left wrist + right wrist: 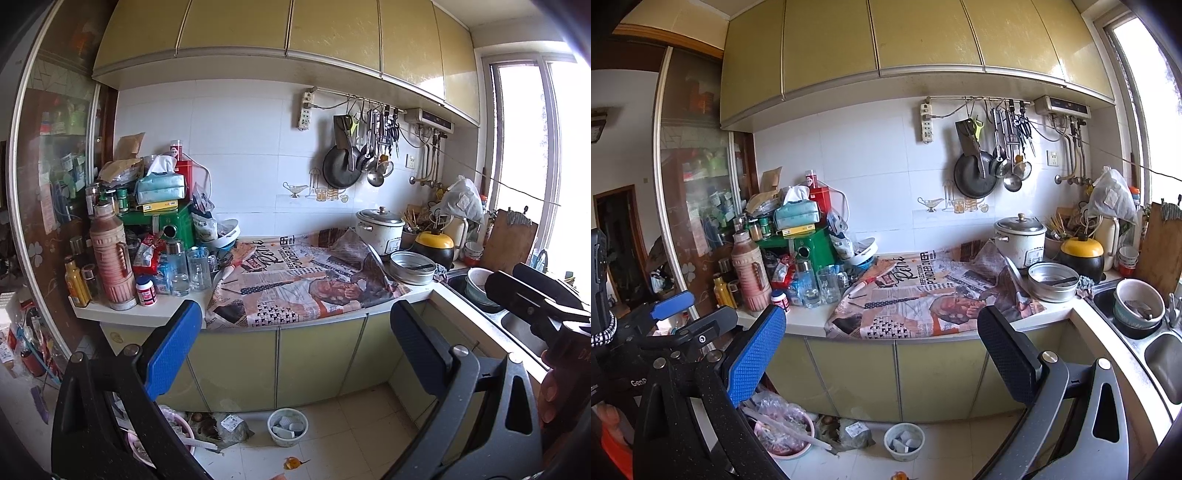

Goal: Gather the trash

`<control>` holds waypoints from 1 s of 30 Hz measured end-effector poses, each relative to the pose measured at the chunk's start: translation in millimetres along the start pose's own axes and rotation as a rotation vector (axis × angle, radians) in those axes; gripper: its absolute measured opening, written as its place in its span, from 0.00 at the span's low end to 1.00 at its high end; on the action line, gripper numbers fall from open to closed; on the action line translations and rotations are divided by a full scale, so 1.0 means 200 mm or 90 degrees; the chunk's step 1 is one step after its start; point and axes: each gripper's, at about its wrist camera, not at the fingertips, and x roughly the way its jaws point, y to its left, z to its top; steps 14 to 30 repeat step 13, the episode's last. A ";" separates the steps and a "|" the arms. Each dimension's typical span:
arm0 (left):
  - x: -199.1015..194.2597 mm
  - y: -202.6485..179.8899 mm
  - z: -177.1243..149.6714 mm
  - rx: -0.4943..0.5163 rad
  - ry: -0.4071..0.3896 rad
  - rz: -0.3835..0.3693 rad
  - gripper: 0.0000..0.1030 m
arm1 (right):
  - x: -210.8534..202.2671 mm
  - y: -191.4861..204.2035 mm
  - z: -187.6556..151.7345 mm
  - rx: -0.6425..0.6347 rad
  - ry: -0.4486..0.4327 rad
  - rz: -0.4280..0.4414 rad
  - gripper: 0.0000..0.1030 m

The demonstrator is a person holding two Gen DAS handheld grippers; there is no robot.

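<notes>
A cluttered kitchen seen from two wrist cameras, both held back from a curved white bench [162,312] with yellow-green cupboard doors beneath it. The left claw [295,350] has its blue and black fingers spread wide with nothing between them; the right claw [882,354] is likewise spread and empty. A crumpled sheet of printed newspaper [306,284] [923,299] covers the middle of the bench and serves here as the landmark. The likeliest trash lies on the pale tiled floor below the newspaper: a small white plastic tub [287,426] [904,441] holding pale scraps, a crumpled grey-green bag with a white label [232,430] [855,435] just left of the tub, and a pink plastic basin [786,435] of mixed rubbish further left. A small orange scrap [291,462] lies on the tiles nearest the cameras. Left of the newspaper stands a dense pile of bottles, jars and boxes; right of it are a white rice cooker [380,229] and a steel sink [1160,354] with bowls. No piece is gripped yet, so this looks like the start: choosing a target. To do it well, lower one claw toward the floor below the newspaper, pick a single loose piece such as the bag, approach from above with fingers straddling a raised fold, and close only once it sits between the pads. Keep the other claw clear of the bench edge.
</notes>
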 end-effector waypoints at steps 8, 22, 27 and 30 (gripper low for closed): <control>0.06 0.02 0.00 0.000 0.016 -0.008 0.99 | 0.05 -0.04 -0.01 0.005 0.017 -0.001 1.00; 0.12 0.01 0.00 0.002 0.028 -0.007 0.99 | 0.09 -0.08 -0.01 0.013 0.029 0.001 1.00; 0.12 0.01 0.00 0.002 0.028 -0.007 0.99 | 0.09 -0.08 -0.01 0.013 0.029 0.001 1.00; 0.12 0.01 0.00 0.002 0.028 -0.007 0.99 | 0.09 -0.08 -0.01 0.013 0.029 0.001 1.00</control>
